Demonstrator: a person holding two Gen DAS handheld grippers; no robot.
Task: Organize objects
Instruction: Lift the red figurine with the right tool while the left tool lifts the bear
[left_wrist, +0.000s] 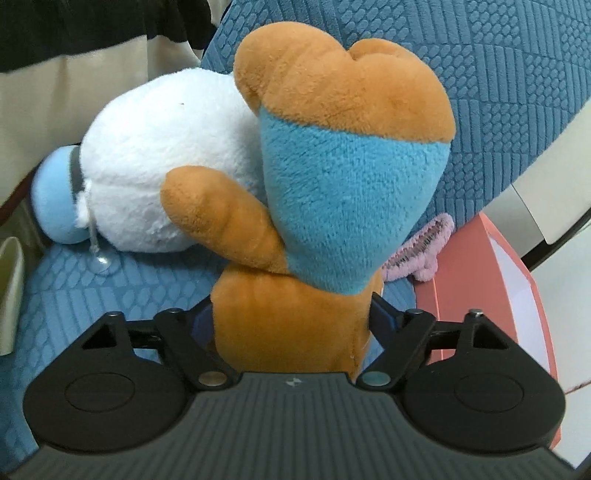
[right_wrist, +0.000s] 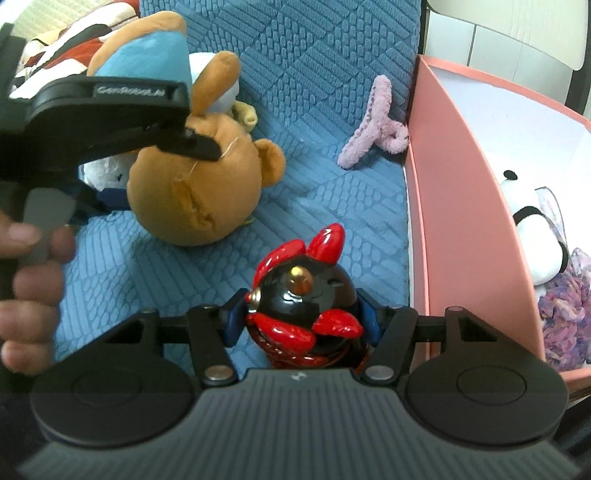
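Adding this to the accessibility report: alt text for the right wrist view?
Right gripper clamps a glossy black-and-red toy figure on a blue quilted cushion. Left gripper reaches over a brown plush toy; a pink box holds a panda plush.

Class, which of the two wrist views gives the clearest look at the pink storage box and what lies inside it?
The right wrist view. It shows the pink box along its open top, with a black-and-white plush toy and purple patterned fabric inside. The left wrist view shows only a strip of the box at the right, behind the brown and blue plush toy; its contents are hidden.
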